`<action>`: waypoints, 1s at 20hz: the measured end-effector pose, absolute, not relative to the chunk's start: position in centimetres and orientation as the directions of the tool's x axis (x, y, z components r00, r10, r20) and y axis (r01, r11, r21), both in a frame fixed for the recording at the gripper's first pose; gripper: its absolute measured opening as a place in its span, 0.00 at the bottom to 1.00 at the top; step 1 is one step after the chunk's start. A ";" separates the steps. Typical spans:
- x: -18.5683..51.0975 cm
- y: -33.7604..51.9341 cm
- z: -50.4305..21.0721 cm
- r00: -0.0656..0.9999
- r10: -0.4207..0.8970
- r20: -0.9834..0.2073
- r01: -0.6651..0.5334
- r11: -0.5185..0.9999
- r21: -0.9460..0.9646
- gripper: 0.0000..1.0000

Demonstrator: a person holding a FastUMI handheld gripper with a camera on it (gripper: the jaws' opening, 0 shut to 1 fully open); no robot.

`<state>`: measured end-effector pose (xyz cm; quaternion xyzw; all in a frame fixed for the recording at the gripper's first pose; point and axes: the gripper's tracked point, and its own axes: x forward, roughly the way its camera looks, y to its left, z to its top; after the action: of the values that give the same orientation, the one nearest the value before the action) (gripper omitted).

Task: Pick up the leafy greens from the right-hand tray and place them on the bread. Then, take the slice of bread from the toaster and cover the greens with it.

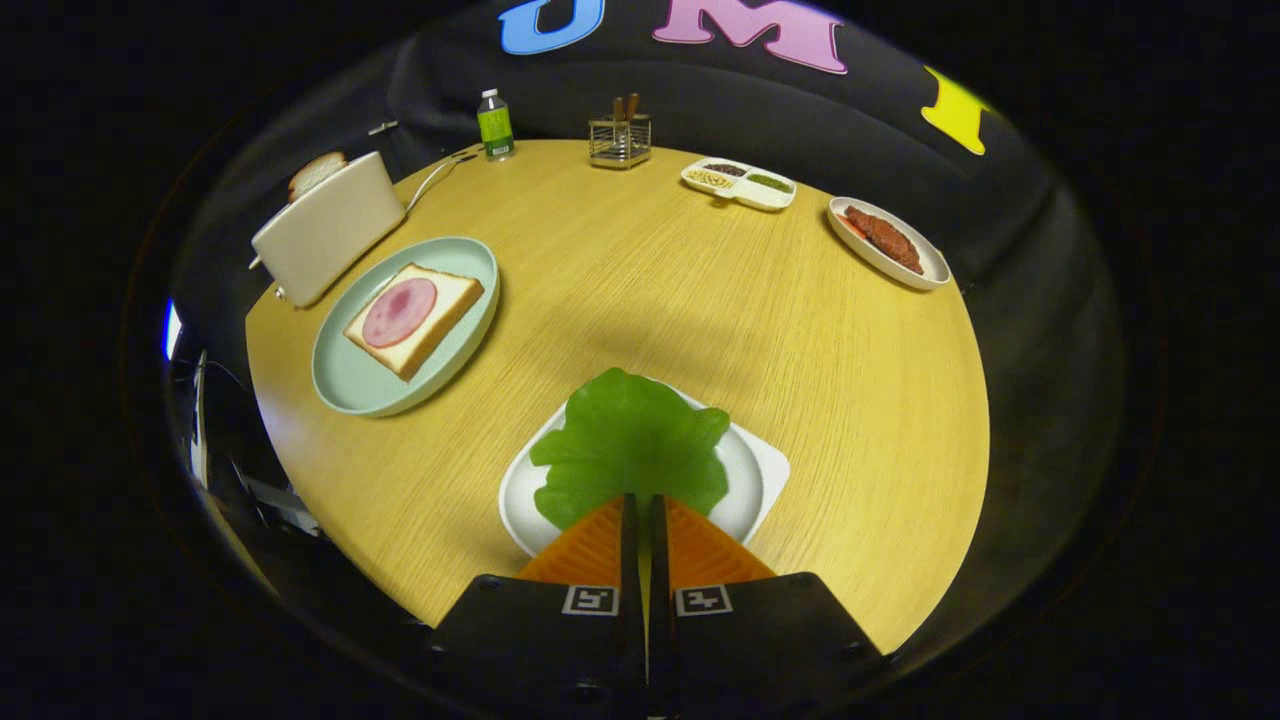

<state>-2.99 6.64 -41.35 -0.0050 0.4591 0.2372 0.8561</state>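
Observation:
A green leaf of leafy greens (630, 450) lies on a white square tray (762, 478) just ahead of my fingers. My gripper (645, 500) is shut, with both fingers pinching the leaf's near edge. Farther off to the left, a slice of bread topped with a round of ham (415, 315) rests on a pale green plate (350, 385). Behind that plate stands a white toaster (325, 235) with a slice of bread (315, 172) sticking out of its slot.
On the round wooden table (700, 300), at its far side, stand a green-labelled bottle (494, 125), a wire utensil holder (619, 140), a white divided dish (738, 183) and an oval plate of reddish meat (888, 242). The toaster's cord (432, 180) trails toward the bottle.

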 end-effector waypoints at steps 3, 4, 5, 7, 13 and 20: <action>-3.0 7.1 -37.9 0.511 0.410 -0.756 -0.411 0.889 0.204 0.06; -3.0 7.5 -36.7 0.522 0.418 -0.743 -0.415 0.886 0.207 0.06; -3.0 8.0 -35.4 0.532 0.428 -0.730 -0.418 0.883 0.213 0.06; -3.0 9.7 -32.9 0.540 0.458 -0.706 -0.430 0.871 0.237 0.06; -2.2 16.7 -25.7 0.540 0.553 -0.634 -0.501 0.817 0.286 0.06; -1.8 25.7 -22.5 0.506 0.598 -0.621 -0.572 0.772 0.276 0.06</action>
<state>-1.76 25.73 -22.54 0.0175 0.3649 0.3371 0.8677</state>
